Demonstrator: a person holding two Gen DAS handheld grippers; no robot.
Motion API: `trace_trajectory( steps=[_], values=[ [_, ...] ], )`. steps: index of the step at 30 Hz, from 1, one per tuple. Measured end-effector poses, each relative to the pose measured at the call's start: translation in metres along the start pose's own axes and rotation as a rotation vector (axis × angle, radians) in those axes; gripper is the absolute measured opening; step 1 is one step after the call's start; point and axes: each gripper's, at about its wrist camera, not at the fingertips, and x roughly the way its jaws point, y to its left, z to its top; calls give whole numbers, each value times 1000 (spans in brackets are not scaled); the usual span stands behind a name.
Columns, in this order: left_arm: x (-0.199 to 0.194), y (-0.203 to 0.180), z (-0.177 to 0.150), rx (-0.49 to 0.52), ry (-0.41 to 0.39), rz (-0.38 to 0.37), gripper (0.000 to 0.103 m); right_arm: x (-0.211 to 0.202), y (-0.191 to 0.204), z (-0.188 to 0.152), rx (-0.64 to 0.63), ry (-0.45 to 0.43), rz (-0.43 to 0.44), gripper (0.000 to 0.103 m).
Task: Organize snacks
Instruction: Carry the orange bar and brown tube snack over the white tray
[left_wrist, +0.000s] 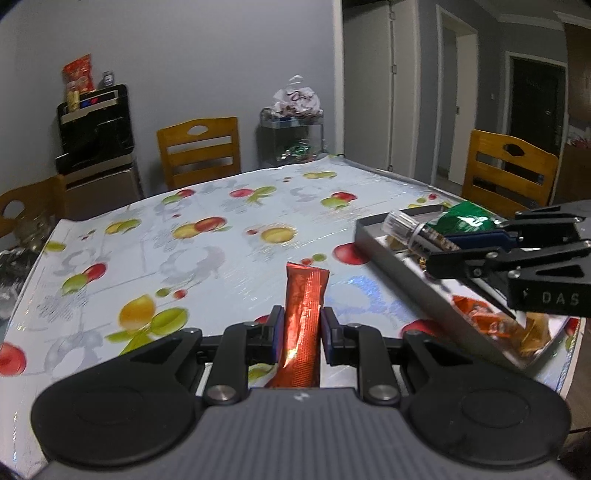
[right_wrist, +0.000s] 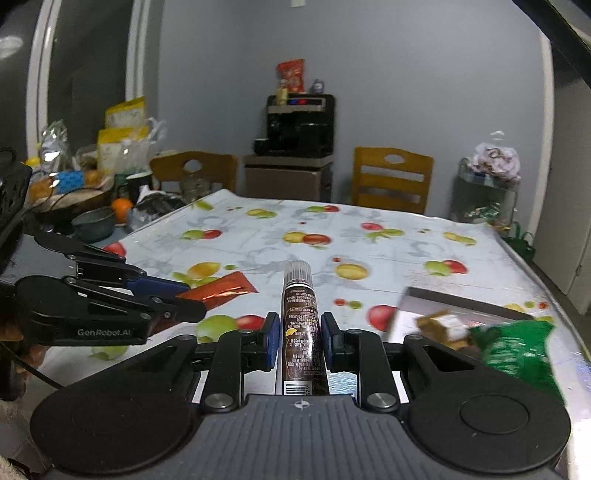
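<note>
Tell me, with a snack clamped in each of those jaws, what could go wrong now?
The long red foil snack stick in the left gripper is pinched only near one end, so it could slip or swing. The dark cylindrical snack tube in the right gripper looks glossy and might slide out. The grey tray looks crowded; additions may spill.

Glossy plastic cloth covers the tabletop (left_wrist: 221, 236); beside the matt grey tray (left_wrist: 391, 243), a shiny foil sachet (left_wrist: 303, 325).

Dim, soft-focus fisheye (edges bowed)
</note>
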Motion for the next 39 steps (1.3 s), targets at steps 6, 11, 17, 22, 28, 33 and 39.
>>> trace_trajectory(
  steps=[6,11,17,22,28,33,39],
  values=[
    [17,-32,17,54,3,-48,18,-16,-34,-9,42,-10,-53,25],
    [31,-60,30,99,6,-90,18,-30,-63,-19,78,-23,-108,25],
    [48,-92,42,148,17,-134,18,-46,-100,-31,138,-41,-180,25],
    [58,-111,49,176,23,-164,18,-58,-125,-40,179,-58,-228,25],
    [70,-135,56,184,44,-245,18,-66,-144,-49,213,-59,-258,25],
    [81,-156,54,208,76,-296,18,-67,-146,-56,216,-27,-235,25],
    [104,-160,55,184,110,-271,18,-54,-132,-57,193,14,-157,25]
  ],
)
